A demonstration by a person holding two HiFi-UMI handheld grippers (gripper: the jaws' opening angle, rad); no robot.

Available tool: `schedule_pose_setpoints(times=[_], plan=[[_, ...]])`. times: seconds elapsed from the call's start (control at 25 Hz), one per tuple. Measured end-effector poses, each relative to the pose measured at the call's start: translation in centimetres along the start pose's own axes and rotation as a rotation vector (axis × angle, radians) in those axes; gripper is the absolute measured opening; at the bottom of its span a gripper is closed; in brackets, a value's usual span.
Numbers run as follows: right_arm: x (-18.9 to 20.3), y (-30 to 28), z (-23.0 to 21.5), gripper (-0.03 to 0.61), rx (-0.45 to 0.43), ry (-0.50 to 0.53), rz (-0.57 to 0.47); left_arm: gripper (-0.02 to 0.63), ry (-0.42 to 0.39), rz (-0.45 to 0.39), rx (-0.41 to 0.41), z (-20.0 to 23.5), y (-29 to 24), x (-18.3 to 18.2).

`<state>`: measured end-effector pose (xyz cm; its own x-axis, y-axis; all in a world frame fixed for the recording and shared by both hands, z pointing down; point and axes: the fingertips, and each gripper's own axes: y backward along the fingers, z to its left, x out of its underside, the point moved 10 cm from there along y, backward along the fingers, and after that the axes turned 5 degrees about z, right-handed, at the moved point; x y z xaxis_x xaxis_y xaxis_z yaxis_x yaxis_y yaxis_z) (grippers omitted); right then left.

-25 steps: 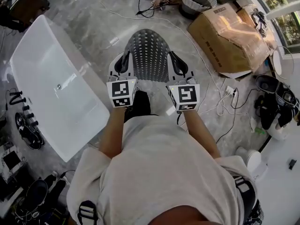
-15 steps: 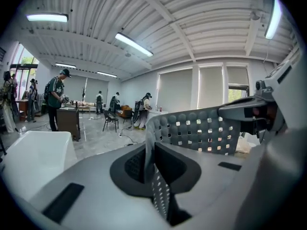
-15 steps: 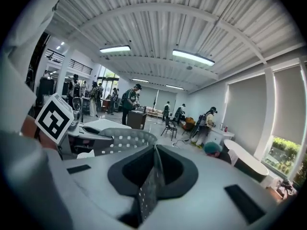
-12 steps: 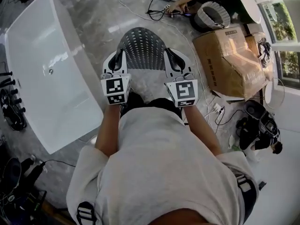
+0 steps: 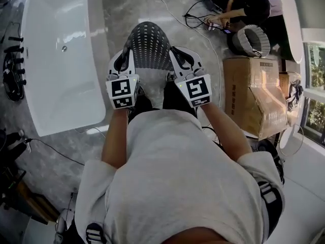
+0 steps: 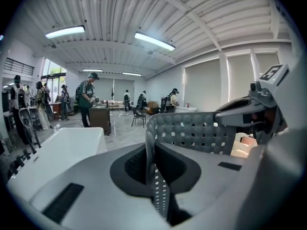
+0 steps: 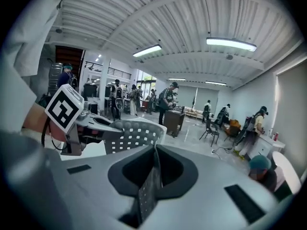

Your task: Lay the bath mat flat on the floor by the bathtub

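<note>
At the bottom of the head view, the wearer's grey shirt (image 5: 177,187) fills the frame. Just above it, the left gripper (image 5: 125,60) and right gripper (image 5: 176,57) each pinch an edge of the grey perforated bath mat (image 5: 150,42). The mat arches between them at upper centre, clear of the floor. The white bathtub (image 5: 61,70) lies at upper left and a cardboard box (image 5: 254,98) at right. Farther off, a ribbed grey basket (image 5: 250,39), floor cables (image 5: 195,8) and a crouching person (image 5: 249,4) crowd the upper right.
</note>
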<state>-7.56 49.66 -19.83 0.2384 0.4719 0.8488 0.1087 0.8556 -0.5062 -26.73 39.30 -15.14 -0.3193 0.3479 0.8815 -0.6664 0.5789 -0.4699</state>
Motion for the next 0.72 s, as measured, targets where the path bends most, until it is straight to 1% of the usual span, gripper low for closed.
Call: schedule_pose_setpoints(times=[0.12, 0.2, 0.32, 0.4, 0.52, 0.56, 0.6, 0.72], plan=[[0.1, -1.9, -0.9, 0.025, -0.116, 0.039, -0.010, 0.028, 0.044, 0.017, -0.109, 0.6, -0.4, 0.2], [0.4, -2.6, -1.8, 0.025, -0.198, 0.077, -0.010, 0.028, 0.082, 0.031, -0.182, 0.2, -0.6, 0.4], [1.3, -2.7, -4.0, 0.025, -0.277, 0.130, -0.019, 0.028, 0.116, 0.052, -0.249, -1.6, -1.4, 0.6], [2.1, -2.8, -6.0, 0.025, -0.305, 0.139, -0.029, 0.028, 0.147, 0.062, -0.281, -2.8, -2.5, 0.5], [3.8, -2.7, -8.5, 0.025, -0.319, 0.178, -0.056, 0.028, 0.256, 0.065, -0.315, -4.2, -4.2, 1.0], [4.5, -2.6, -9.0, 0.025, -0.321, 0.188, -0.062, 0.028, 0.279, 0.074, -0.324, -4.5, -4.6, 1.3], [5.1, -2.6, -9.3, 0.025, -0.325, 0.188, -0.065, 0.028, 0.284, 0.088, -0.331, -4.8, -5.0, 1.6], [6.5, -3.8, -9.6, 0.025, -0.336, 0.162, -0.050, 0.028, 0.257, 0.124, -0.329, -4.8, -6.1, 2.3]])
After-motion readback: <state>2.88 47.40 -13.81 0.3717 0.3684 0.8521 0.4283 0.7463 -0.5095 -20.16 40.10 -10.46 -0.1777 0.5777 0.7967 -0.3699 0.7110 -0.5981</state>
